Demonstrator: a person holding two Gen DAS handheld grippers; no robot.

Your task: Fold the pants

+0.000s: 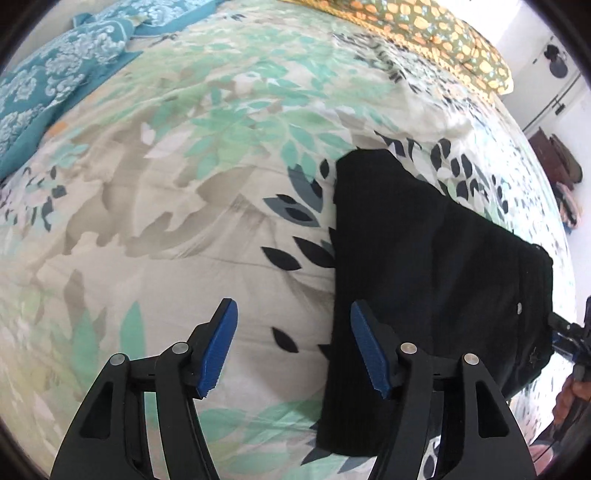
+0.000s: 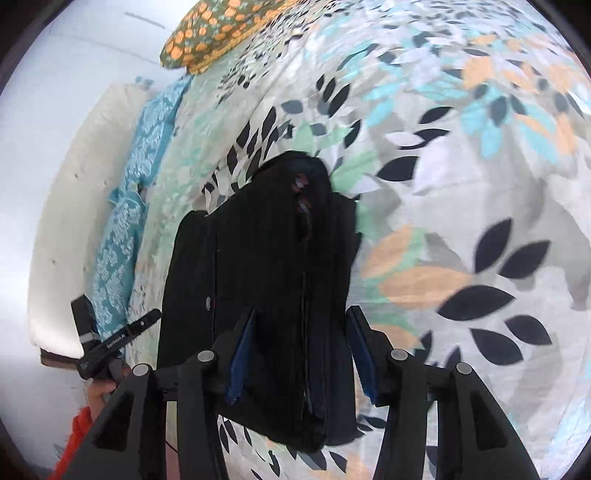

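The black pants (image 1: 424, 266) lie folded into a compact stack on the floral bedspread (image 1: 184, 184). My left gripper (image 1: 291, 343) is open and empty, just above the bed at the stack's left edge; its right finger overlaps the fabric. In the right wrist view the pants (image 2: 266, 258) lie straight ahead. My right gripper (image 2: 301, 354) is open with its jaws on either side of the stack's near end, holding nothing. The other gripper shows at the left (image 2: 110, 339), and the right one at the right edge of the left wrist view (image 1: 569, 332).
A teal patterned pillow (image 1: 55, 85) lies at the bed's far left and an orange-dotted pillow (image 1: 443, 33) at the far right. A white wall (image 2: 55, 147) runs beside the bed. Clothes hang by the wall (image 1: 561, 166).
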